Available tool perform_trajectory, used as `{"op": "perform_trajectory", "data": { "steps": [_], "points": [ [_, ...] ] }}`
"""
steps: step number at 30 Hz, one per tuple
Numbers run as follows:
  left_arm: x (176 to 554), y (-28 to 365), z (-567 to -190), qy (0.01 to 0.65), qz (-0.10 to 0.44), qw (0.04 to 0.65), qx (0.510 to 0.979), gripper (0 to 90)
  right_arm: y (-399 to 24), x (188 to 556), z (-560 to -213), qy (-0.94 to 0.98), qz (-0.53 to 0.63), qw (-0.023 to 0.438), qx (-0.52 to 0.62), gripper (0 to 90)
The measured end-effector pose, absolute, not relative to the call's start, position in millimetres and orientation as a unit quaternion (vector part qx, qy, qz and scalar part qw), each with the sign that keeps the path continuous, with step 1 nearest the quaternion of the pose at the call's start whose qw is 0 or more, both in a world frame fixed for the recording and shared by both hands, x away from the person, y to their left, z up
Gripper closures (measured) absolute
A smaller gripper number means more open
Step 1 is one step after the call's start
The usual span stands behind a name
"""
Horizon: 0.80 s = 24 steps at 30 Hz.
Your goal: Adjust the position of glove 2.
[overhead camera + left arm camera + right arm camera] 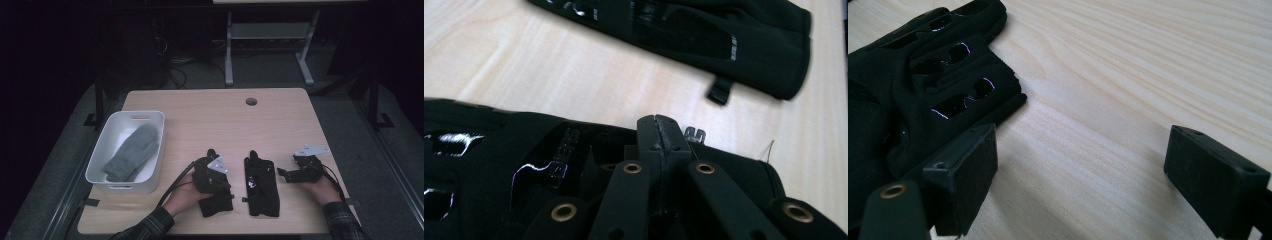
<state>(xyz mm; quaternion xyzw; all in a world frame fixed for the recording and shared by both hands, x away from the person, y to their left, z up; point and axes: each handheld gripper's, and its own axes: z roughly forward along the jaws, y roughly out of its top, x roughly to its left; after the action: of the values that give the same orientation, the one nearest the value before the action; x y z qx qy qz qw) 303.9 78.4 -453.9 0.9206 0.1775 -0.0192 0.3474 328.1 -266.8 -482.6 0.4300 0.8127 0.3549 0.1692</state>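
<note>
Black fabric of the near glove (216, 202) lay clenched in the left gripper (659, 131), its long axis pointing away across the table (210, 115), while the right gripper (1080, 185) gaped released beside the second glove (261, 187).

A light wooden table (215, 120) bears two black gloves (261, 187) and a white bin (155, 155).

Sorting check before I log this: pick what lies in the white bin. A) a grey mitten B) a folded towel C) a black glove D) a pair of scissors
A: the high view shows a grey mitten lying inside the white bin, while both black gloves lie on the table.
</note>
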Motion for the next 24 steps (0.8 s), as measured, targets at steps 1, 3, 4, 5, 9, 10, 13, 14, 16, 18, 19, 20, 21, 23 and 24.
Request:
{"op": "perform_trajectory", "data": {
  "steps": [1, 3, 4, 5, 9, 10, 13, 14, 16, 18, 19, 20, 21, 23, 24],
  "points": [
    [303.3, 81.1, -451.7, 0.176, -0.017, 0.348, 0.921, 88.7, -266.8, 328.2, -482.6, 0.813, 0.355, 0.169, 0.430, 13.7],
    [303.2, 87.8, -446.5, 0.182, -0.007, 0.357, 0.916, 87.2, -266.7, 328.1, -482.5, 0.813, 0.355, 0.169, 0.430, 13.9],
    [304.2, 92.2, -442.8, 0.185, 0.000, 0.359, 0.915, 87.2, -266.6, 328.0, -482.5, 0.813, 0.355, 0.170, 0.429, 14.6],
    [305.2, 96.9, -439.6, 0.193, 0.009, 0.363, 0.911, 87.3, -265.8, 327.7, -482.1, 0.814, 0.357, 0.165, 0.427, 18.3],
    [310.9, 119.6, -430.3, 0.223, 0.037, 0.373, 0.900, 88.9, -264.5, 325.4, -471.6, 0.820, 0.366, 0.154, 0.413, 46.7],
    [310.8, 122.8, -430.3, 0.230, 0.040, 0.372, 0.898, 89.0, -264.0, 323.2, -468.1, 0.819, 0.375, 0.152, 0.407, 51.8],
    [311.1, 130.6, -433.8, 0.251, 0.055, 0.364, 0.895, 89.0, -260.1, 316.6, -460.0, 0.821, 0.396, 0.139, 0.386, 67.2],
    [311.6, 132.6, -434.8, 0.254, 0.056, 0.360, 0.896, 89.0, -257.4, 314.4, -458.2, 0.824, 0.401, 0.127, 0.379, 70.3],
    [312.2, 132.5, -437.8, 0.269, 0.056, 0.360, 0.892, 89.0, -250.4, 311.4, -456.8, 0.834, 0.403, 0.110, 0.361, 78.9],
    [315.7, 132.8, -440.9, 0.263, 0.064, 0.341, 0.900, 89.0, -240.4, 308.5, -457.2, 0.846, 0.400, 0.077, 0.345, 85.1],
    [317.4, 132.1, -444.1, 0.262, 0.064, 0.334, 0.903, 89.0, -237.3, 308.4, -458.4, 0.850, 0.400, 0.070, 0.335, 87.3],
    [317.8, 131.3, -446.2, 0.264, 0.061, 0.331, 0.904, 89.1, -231.9, 307.3, -460.0, 0.858, 0.394, 0.056, 0.325, 88.6],
    [319.5, 130.5, -448.4, 0.261, 0.059, 0.326, 0.907, 89.1, -228.8, 306.5, -461.1, 0.861, 0.392, 0.049, 0.322, 89.5],
    [321.2, 127.5, -451.3, 0.256, 0.054, 0.322, 0.910, 89.2, -222.9, 305.5, -464.1, 0.868, 0.384, 0.038, 0.313, 90.0],
    [321.7, 125.9, -451.6, 0.253, 0.054, 0.325, 0.910, 89.2, -221.4, 305.7, -465.4, 0.870, 0.383, 0.036, 0.308, 90.0]
  ]
}}
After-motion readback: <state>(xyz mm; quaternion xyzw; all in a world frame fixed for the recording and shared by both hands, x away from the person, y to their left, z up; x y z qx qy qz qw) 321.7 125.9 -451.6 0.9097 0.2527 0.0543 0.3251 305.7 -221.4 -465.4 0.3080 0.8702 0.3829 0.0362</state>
